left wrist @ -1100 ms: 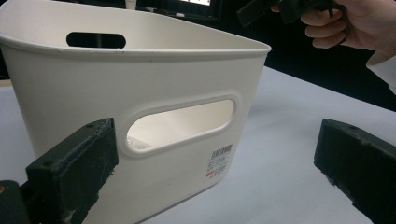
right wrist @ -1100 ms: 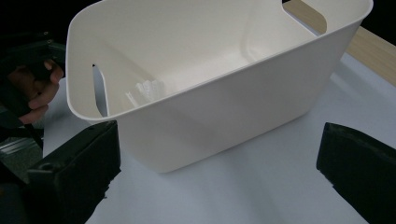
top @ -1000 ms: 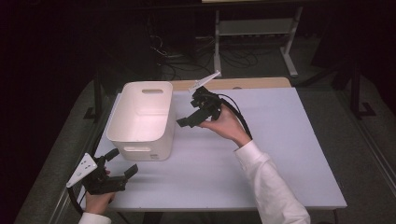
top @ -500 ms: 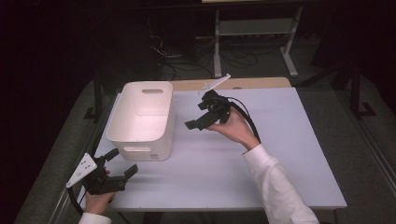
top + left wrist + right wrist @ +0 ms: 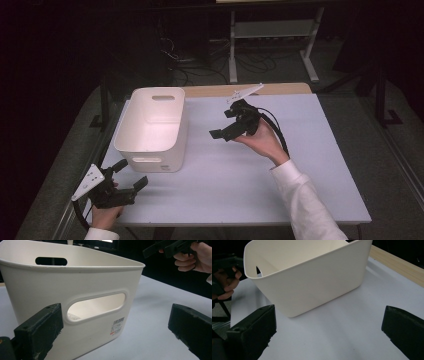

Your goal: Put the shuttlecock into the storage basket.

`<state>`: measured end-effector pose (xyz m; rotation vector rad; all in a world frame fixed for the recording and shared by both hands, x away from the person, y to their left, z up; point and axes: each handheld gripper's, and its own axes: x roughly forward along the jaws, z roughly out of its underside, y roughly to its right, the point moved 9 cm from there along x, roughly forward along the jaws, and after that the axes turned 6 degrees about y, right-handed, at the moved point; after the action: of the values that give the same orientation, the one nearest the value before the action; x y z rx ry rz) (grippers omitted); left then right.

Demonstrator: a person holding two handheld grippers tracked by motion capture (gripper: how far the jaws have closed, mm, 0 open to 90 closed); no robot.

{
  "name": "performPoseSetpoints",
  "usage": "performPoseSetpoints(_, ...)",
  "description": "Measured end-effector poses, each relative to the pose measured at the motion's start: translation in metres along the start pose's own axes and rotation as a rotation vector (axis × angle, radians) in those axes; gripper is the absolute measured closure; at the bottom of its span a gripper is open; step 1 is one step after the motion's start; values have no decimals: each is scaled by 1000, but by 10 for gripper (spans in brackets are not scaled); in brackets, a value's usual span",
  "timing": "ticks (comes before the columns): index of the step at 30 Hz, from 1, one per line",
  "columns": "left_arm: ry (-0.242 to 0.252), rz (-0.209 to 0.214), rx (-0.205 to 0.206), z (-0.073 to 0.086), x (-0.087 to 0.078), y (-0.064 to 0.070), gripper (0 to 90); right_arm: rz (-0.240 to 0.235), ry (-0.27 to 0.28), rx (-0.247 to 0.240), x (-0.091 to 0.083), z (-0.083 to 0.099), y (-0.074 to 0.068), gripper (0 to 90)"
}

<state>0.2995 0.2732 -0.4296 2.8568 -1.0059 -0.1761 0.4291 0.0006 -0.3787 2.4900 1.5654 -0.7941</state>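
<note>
The right gripper (image 5: 225,125) has drifted further right, away from the white bin (image 5: 150,125), and now hangs above mid-tabletop (image 5: 300,175), fingers spread wide and empty. The left gripper (image 5: 131,174) hasn't budged at the near left corner, fingers apart too, aimed at the bin's near handle slot (image 5: 96,305). The bin stays put, back left.

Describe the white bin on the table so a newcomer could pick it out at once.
On the pale table, look to its left half: the white bin stands upright there, open-topped, between the left gripper near the front edge and the right gripper held above mid-table. Oval handle slots in its end walls and a small barcode sticker mark it.
</note>
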Motion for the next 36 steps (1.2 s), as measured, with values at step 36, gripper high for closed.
performPoseSetpoints(36,3,-2,-11,0,-1,0,0,77,156,-20,-48,30,20,0)
